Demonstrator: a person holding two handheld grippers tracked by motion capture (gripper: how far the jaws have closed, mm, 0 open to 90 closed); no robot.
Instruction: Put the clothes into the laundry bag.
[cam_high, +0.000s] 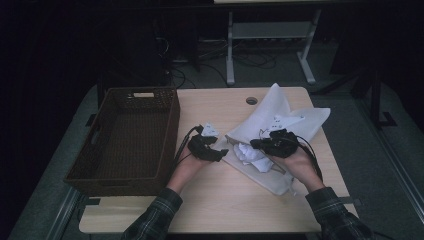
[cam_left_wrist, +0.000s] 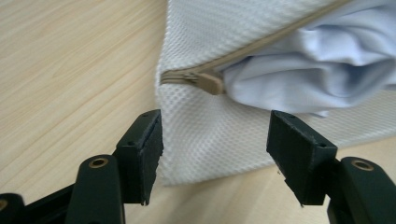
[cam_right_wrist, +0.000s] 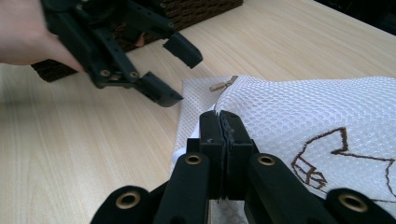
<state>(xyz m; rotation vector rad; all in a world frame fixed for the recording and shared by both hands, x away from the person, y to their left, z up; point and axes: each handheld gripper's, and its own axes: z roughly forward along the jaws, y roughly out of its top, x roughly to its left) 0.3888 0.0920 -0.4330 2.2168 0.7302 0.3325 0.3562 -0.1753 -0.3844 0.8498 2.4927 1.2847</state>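
High view takes in the worktop (cam_high: 210, 210), a wicker basket (cam_high: 125, 140) at left and the mesh bag (cam_high: 280, 120) lying right. Right gripper view adds the right claw (cam_right_wrist: 219, 121) clamped on the bag's edge; left gripper view adds the left claw (cam_left_wrist: 215, 140) apart, astride the bag's corner below the zipper pull (cam_left_wrist: 212, 84).

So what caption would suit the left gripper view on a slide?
Open hand-held gripper facing the mesh laundry bag's zipper pull, pale cloth bulging out.
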